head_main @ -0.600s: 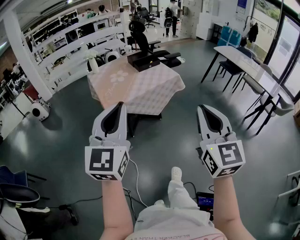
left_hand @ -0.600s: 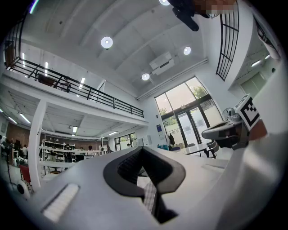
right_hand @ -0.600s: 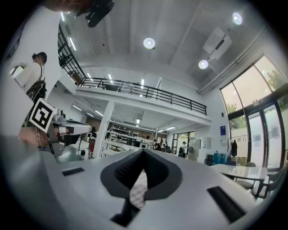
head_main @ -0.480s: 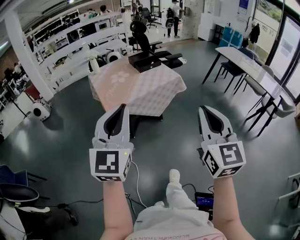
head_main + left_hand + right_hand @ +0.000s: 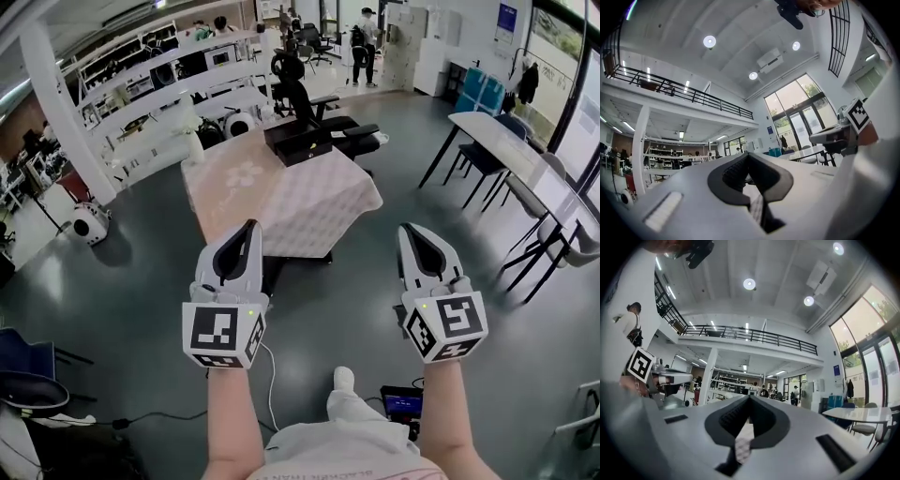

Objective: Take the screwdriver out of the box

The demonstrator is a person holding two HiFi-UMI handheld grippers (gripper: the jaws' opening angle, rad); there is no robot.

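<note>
A dark open box (image 5: 300, 141) stands at the far edge of a table with a checked cloth (image 5: 291, 202), some way ahead of me. No screwdriver shows in any view. My left gripper (image 5: 251, 225) is held in the air short of the table's near edge, jaws closed together with nothing between them. My right gripper (image 5: 405, 228) hovers to the right of the table over the floor, also shut and empty. In the left gripper view (image 5: 747, 154) and the right gripper view (image 5: 749, 397) the dark pads meet and each gripper points level into the hall.
A black office chair (image 5: 314, 94) stands behind the table and a white vase (image 5: 194, 145) at its left corner. A long white table with chairs (image 5: 511, 155) is at the right, white shelving (image 5: 141, 103) at the left. Cables (image 5: 272, 375) and a small device (image 5: 403, 405) lie by the person's feet.
The table and box have slid lower in the head view and look slightly nearer. Both grippers sit a little lower in the picture, still shut and side by side.
</note>
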